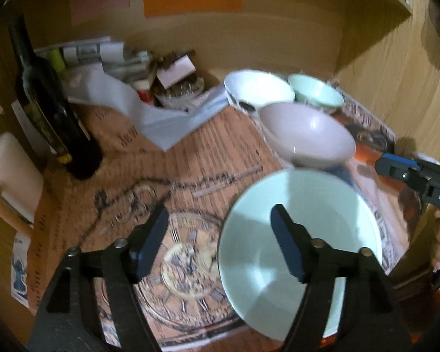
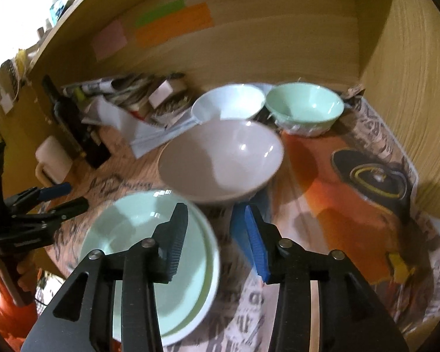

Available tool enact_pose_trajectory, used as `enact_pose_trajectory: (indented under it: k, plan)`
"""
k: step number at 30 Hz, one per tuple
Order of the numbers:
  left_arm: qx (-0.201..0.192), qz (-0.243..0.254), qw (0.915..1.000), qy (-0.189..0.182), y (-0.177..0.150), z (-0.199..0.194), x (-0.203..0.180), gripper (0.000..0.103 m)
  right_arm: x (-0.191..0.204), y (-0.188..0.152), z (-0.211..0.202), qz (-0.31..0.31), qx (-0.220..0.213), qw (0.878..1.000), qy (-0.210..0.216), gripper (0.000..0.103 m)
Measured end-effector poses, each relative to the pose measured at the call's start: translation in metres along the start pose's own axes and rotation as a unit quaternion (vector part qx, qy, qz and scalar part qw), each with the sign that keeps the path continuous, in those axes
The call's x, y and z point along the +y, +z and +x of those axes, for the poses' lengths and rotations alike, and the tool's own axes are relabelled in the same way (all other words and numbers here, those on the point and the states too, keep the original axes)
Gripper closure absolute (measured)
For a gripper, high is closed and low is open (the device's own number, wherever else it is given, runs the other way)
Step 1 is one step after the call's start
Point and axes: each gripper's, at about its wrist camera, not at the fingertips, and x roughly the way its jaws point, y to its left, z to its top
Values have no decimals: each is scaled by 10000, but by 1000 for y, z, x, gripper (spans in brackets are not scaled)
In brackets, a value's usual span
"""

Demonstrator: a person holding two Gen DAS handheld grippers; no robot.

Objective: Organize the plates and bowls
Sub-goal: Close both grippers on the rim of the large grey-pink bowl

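A pale green plate lies at the near edge of the table, seemingly on top of another plate. Behind it stand a pink bowl, a white bowl and a green bowl. My left gripper is open and empty, its right finger over the plate's left part. My right gripper is open and empty, above the plate's right rim, near the pink bowl. Each gripper shows in the other's view: the right, the left.
A dark wine bottle and a white mug stand at the left. Papers and clutter lie at the back against the wooden wall. A printed newspaper-pattern cloth covers the table.
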Motion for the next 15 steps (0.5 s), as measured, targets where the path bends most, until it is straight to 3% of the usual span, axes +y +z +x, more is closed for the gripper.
enact_pose_trajectory:
  k: [3, 6, 15]
  plan:
    - [-172, -57, 9998, 6, 15, -2, 1, 15, -6, 11, 1, 55, -165, 9998, -68, 55]
    - [-280, -76, 9996, 23, 30, 2, 0, 13, -13, 21, 5, 103, -311, 9993, -202, 43]
    - [11, -61, 9999, -159, 71, 46, -14, 12, -39, 44, 42, 283, -151, 9988, -377, 41]
